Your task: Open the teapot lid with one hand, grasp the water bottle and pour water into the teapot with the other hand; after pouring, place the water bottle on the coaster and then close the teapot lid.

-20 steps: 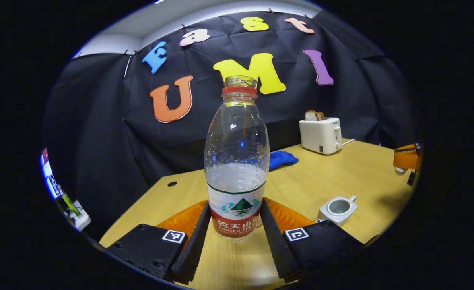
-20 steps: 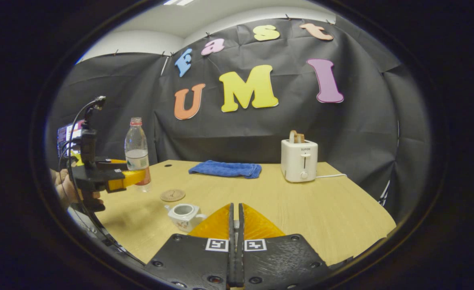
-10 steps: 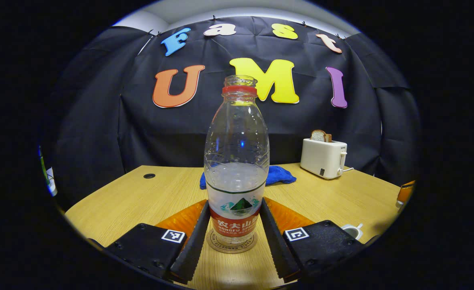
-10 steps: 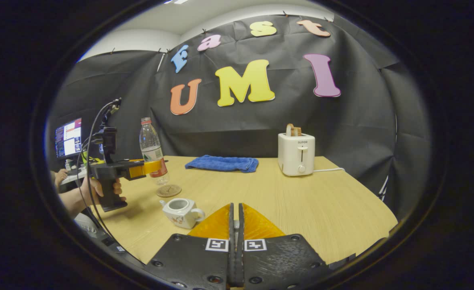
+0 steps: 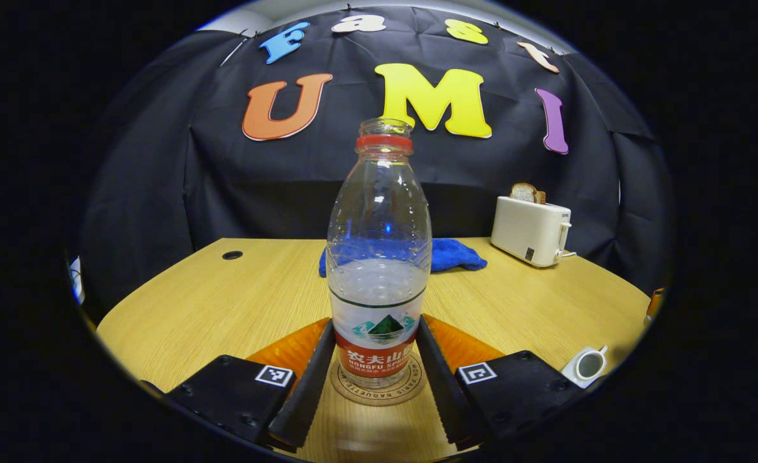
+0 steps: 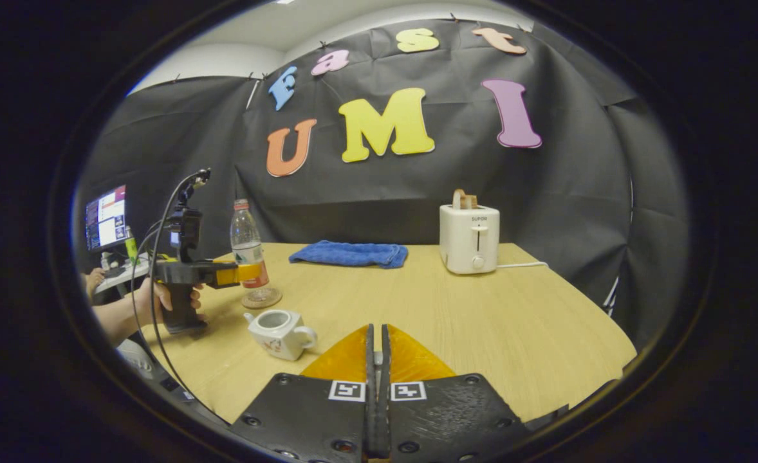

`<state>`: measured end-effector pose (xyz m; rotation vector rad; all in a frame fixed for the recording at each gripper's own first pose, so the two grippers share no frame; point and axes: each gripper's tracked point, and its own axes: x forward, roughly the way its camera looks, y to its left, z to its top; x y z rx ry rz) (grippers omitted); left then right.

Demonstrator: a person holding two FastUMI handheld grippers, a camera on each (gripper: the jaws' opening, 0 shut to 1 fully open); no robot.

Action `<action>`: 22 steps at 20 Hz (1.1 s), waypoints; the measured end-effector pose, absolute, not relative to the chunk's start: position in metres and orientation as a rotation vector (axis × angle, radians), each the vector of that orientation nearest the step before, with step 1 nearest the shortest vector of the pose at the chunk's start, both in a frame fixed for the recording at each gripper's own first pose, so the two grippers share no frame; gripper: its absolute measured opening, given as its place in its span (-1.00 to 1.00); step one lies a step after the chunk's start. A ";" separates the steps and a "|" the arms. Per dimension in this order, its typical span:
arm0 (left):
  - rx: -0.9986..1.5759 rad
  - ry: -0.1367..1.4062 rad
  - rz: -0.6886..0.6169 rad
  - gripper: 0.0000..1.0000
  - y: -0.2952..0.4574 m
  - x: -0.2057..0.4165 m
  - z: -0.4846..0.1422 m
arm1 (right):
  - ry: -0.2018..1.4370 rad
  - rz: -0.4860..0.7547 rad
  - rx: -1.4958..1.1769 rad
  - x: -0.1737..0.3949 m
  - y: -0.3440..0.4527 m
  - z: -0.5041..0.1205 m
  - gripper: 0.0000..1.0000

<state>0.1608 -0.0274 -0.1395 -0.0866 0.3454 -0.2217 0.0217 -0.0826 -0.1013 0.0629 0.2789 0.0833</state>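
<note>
A clear water bottle without a cap, part full, stands upright on the round coaster. My left gripper is shut on its labelled lower part. In the right gripper view the same bottle rests on the coaster, with the left gripper and a person's hand behind it. The white teapot sits open just in front of the coaster, and also shows as the teapot. My right gripper is shut above the table's near edge. A pale sliver of the lid shows in its slit.
A white toaster with bread in it stands at the back right, its cord trailing right. A folded blue cloth lies at the back middle. A monitor stands beyond the table's left edge.
My left gripper has carried the bottle over to the coaster and lowered it until its base rests there. The right gripper has stayed shut and hardly moved.
</note>
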 end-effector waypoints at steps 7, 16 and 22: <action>-0.091 0.377 -0.241 0.77 -0.032 0.157 -0.146 | 0.274 0.088 0.051 0.021 -0.078 -0.098 -1.00; -0.167 0.428 -0.217 1.00 -0.008 0.095 -0.141 | 0.227 0.179 0.067 0.032 -0.037 -0.084 -1.00; -0.123 0.357 -0.048 0.99 0.067 0.039 -0.120 | 0.207 0.312 0.051 0.071 0.032 -0.082 -1.00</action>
